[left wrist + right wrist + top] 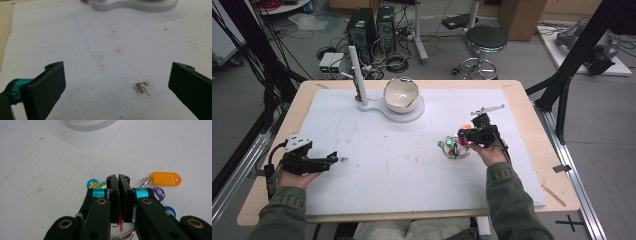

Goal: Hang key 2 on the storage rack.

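Observation:
A bunch of coloured key tags on metal rings lies right of centre on the white foam mat. My right gripper is over it, shut on a red tag that shows as a thin strip between the pads. An orange tag, a purple one, a blue one and a teal one spread around the jaws. My left gripper rests at the mat's left side, open, with bare mat between its fingers.
A cream bowl sits tilted on a white stand base with an upright white post at the mat's far middle. The base's edge lies far ahead of the left gripper. A dark smudge marks the mat.

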Tool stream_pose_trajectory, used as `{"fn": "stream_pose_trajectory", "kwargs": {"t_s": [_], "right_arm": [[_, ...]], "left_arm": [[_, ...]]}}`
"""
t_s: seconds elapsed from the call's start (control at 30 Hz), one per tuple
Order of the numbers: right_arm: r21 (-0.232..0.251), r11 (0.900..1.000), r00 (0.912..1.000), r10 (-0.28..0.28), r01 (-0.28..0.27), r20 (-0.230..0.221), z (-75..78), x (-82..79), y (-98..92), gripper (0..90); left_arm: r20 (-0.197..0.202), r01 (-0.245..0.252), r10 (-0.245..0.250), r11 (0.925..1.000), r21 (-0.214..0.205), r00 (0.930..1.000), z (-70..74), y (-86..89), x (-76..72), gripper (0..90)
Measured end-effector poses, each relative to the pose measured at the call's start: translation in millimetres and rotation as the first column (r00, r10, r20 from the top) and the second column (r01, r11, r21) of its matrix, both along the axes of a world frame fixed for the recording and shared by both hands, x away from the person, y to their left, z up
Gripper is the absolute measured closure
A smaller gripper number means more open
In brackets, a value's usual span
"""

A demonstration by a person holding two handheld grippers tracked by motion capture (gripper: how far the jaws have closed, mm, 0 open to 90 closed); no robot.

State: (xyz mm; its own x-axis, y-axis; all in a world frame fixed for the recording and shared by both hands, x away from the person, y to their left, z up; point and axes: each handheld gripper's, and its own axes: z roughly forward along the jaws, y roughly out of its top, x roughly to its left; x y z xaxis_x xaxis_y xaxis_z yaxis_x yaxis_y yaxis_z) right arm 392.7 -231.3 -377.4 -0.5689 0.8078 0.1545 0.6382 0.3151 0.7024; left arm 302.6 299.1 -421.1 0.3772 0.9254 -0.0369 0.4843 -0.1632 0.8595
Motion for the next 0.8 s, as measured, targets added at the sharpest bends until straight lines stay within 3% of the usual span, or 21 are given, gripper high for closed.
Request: {"fn": "stream_pose_trajectory", "kwargs": {"t_s": [0.3,0.8], "right_arm": [[0.044,0.999,0.9997,-0.007,0.006,0.025,19.7,-0.7,-6.1,88.0],[0.092,0.9954,0.9981,0.024,-0.029,0.056,59.7,1.2,0.3,87.8]], "left_arm": [[0.007,0.007,-0.007,1.0,-0.004,1.0,1.0,-0.9,0.0,1.7],[0.014,0.015,-0.014,0.9996,-0.025,0.9998,2.3,0.1,-0.2,1.8]]}}
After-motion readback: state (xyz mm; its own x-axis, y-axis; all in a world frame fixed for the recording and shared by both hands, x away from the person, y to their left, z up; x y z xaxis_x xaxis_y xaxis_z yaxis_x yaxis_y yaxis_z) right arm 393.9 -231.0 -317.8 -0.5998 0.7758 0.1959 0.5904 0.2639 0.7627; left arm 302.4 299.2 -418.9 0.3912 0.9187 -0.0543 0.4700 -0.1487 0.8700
